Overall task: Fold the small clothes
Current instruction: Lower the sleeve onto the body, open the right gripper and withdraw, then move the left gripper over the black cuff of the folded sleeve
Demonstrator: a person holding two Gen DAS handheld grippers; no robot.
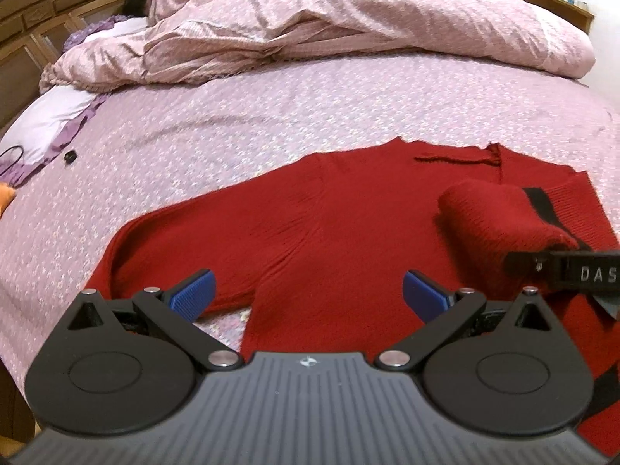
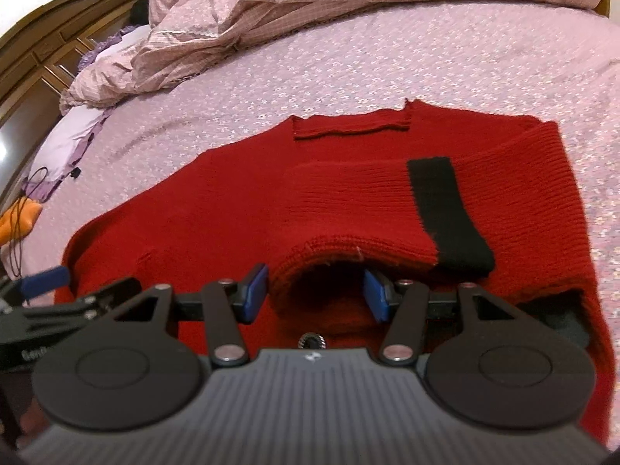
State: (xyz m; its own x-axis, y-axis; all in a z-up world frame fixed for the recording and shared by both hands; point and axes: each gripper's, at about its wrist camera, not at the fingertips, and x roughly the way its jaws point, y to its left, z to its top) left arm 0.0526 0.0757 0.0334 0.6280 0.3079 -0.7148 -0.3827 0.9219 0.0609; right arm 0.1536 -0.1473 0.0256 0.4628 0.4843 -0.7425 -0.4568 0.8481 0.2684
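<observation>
A red knit sweater (image 1: 329, 209) lies flat on a bed's lilac floral bedspread (image 1: 240, 116), its collar toward the heaped pink duvet (image 1: 348, 19) along the far edge. One sleeve (image 2: 368, 201), banded with a black stripe (image 2: 441, 209), lies folded across the body. The left gripper (image 1: 308, 296) hovers over the near hem with its blue pads spread wide, gripping nothing. The right gripper (image 2: 316, 296) stands about half open, its pads either side of the sleeve's cuff opening without pressing on it. A white pillow (image 1: 42, 120) lies by the wooden headboard (image 1: 46, 4).
</observation>
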